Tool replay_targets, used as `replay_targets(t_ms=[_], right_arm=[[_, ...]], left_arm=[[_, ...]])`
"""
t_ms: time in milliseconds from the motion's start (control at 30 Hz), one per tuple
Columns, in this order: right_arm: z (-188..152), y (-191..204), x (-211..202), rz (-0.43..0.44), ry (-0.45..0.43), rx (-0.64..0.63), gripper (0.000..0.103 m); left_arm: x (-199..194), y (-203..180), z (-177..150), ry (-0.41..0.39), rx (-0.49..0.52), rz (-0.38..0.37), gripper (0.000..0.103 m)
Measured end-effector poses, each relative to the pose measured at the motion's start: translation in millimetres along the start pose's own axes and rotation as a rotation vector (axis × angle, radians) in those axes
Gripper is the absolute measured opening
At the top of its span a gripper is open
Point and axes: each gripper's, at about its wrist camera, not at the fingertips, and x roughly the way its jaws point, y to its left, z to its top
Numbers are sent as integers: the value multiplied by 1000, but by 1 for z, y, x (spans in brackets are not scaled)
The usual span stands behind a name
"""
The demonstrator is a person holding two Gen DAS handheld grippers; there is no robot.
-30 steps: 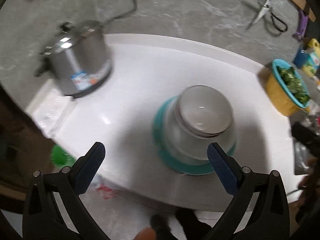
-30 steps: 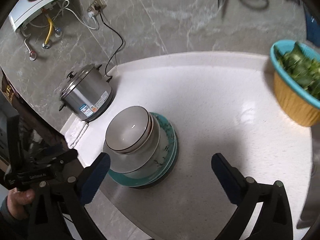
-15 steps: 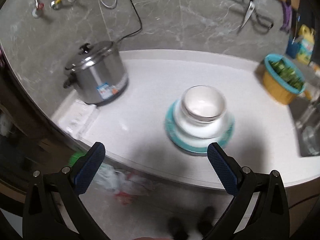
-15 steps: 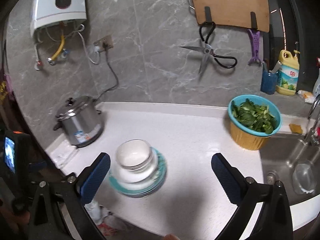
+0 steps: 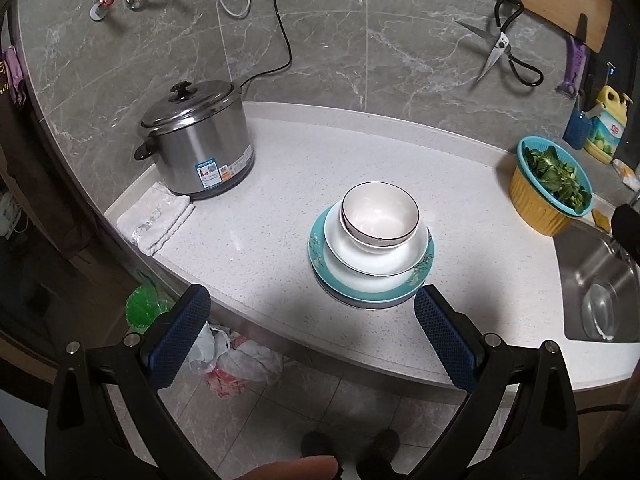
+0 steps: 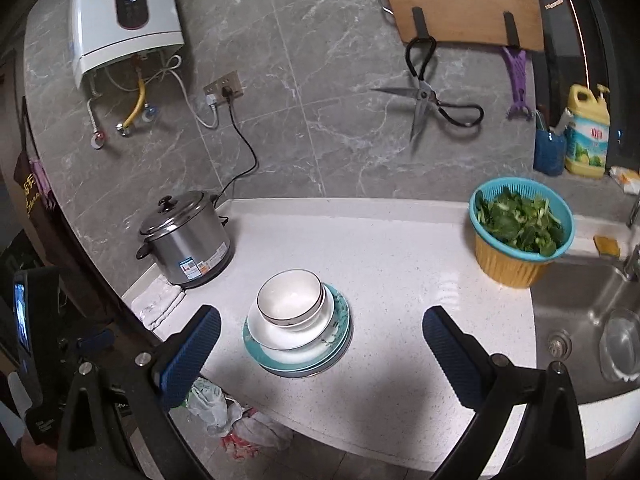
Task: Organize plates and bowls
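One stack of dishes stands on the white counter (image 5: 280, 184): a white bowl with a dark rim (image 5: 379, 214) (image 6: 289, 297) on top, a wider white bowl (image 5: 372, 254) (image 6: 280, 334) under it, and teal-rimmed plates (image 5: 356, 290) (image 6: 338, 320) at the bottom. My left gripper (image 5: 310, 322) is open and empty, held back from the counter's front edge, short of the stack. My right gripper (image 6: 320, 338) is also open and empty, pulled back above the counter's near edge with the stack between its blue pads.
A steel rice cooker (image 5: 194, 140) and a folded cloth (image 5: 156, 216) sit at the left. A yellow-and-teal basket of greens (image 5: 550, 190) stands at the right beside the sink (image 5: 600, 284). Scissors (image 6: 430, 104) and a cutting board (image 6: 460, 0) hang on the wall. Bags lie on the floor (image 5: 236, 364).
Both grippers have drawn back and up from the stack, so it looks smaller and farther. Both stayed open and empty. The stack has not moved.
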Motion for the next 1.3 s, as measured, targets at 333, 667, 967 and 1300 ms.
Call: replay_targets(t_ms=[333,667,967,1300], right_arm=[[-3,14,-4,-37,19,-34,103],[-17,40,6,-70,110,-70,103],[-19,49,8,-106,113,-66,103],[-19,54,15,-167,127,-59,103]], left_arm=[[-16,1,-1,-12,-11,21,103],[-20,13,-6,-5,-29,10,103],[-25,20,-10,-4,-43,8,103],[-27,28,-14,10,-54,18,103]])
